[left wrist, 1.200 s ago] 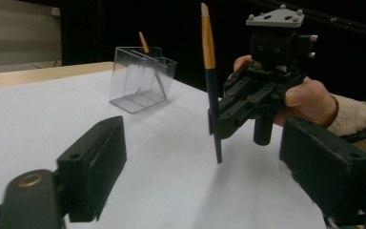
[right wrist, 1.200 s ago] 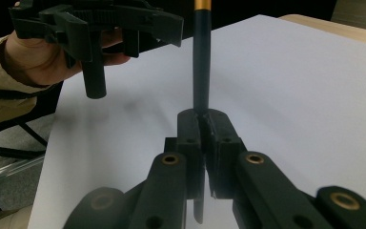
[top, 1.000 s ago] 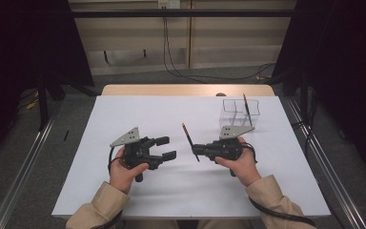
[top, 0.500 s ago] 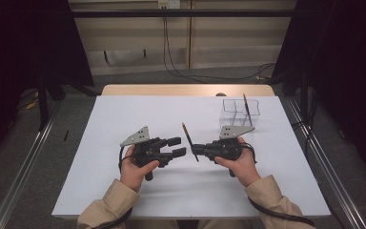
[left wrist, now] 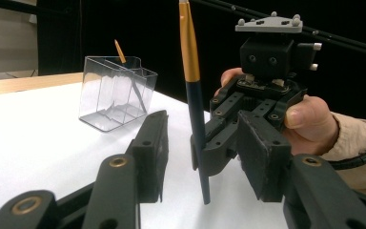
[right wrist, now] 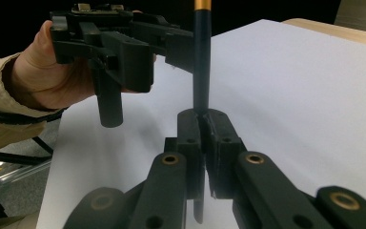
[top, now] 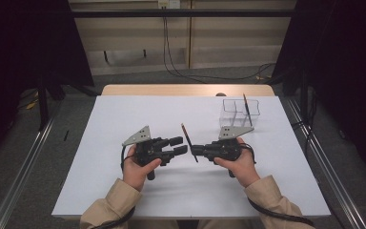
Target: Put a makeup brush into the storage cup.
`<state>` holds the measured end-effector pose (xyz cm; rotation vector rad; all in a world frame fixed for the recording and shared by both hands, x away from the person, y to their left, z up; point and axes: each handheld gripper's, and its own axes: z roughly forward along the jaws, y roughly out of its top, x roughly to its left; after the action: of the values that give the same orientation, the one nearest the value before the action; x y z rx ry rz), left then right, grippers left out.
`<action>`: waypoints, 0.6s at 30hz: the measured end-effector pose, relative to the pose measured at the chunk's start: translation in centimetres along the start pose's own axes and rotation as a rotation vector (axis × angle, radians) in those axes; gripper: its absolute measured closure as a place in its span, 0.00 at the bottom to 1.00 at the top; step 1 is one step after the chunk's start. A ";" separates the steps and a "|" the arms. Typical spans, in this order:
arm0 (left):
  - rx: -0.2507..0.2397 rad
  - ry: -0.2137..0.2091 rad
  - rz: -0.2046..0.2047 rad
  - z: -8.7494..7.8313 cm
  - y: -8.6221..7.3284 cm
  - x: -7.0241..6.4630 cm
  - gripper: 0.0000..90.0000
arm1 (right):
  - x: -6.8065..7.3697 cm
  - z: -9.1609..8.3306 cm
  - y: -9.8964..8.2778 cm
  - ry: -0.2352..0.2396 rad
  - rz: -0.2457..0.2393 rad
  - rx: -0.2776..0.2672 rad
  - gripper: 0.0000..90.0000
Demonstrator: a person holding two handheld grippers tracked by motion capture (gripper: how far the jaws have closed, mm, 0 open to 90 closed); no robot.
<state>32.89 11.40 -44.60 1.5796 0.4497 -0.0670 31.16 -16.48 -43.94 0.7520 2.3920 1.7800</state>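
right gripper [top: 194, 151]: jaws squeezed tight on the brush, pointing toward 9 o'clock in the high view. In its own view [right wrist: 201, 131] you can see the shaft pinched right between the two pads.
brush [top: 189, 142]: dark lower shaft, gold band higher up. Sits roughly mid-table, a bit toward the 6 o'clock edge. From above it reads as a thin stick slanting from 11 to 5 o'clock; in the left gripper view [left wrist: 193, 102] it stands pretty much upright, lower tip close to the white table.
left gripper [top: 180, 145]: jaws apart, nothing between them, aimed at 3 o'clock toward the brush. In its own view [left wrist: 207, 152] the brush stands past the gap, nearer the right-hand jaw; can't tell if anything's touching.
hands: left hand [top: 137, 168] and right hand [top: 242, 164] each wrapped round a grip, tan sleeves coming in from 6 o'clock.
clear holder [top: 239, 113]: see-through divided box out at about 2 o'clock on the table, well apart from the grippers.
second brush [top: 247, 109]: leaning inside that holder, tip poking above the rim.
table [top: 124, 119]: white top, wood strip along the 12 o'clock edge.
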 end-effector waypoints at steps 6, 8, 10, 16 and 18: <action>-0.011 -0.005 0.000 0.2 -0.1 0.0 0.66 | 0.1 0.2 -0.1 0.005 0.002 -0.001 0.95; -0.011 -0.010 -0.003 0.3 -0.1 -0.1 0.68 | 0.1 0.3 -0.1 0.007 0.005 -0.005 0.95; -0.011 -0.005 -0.002 0.4 -0.1 -0.1 0.68 | 0.2 0.3 0.0 0.010 0.003 -0.004 0.95; -0.013 -0.012 -0.004 0.6 -0.2 -0.1 0.70 | 0.2 0.4 -0.1 0.011 0.009 -0.006 0.95; -0.010 -0.011 -0.006 0.7 -0.2 -0.1 0.70 | 0.3 0.4 -0.1 0.013 0.009 -0.009 0.95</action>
<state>32.87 10.68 -44.84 1.5673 0.4451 -0.0779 31.02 -16.06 -44.10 0.7538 2.3909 1.8032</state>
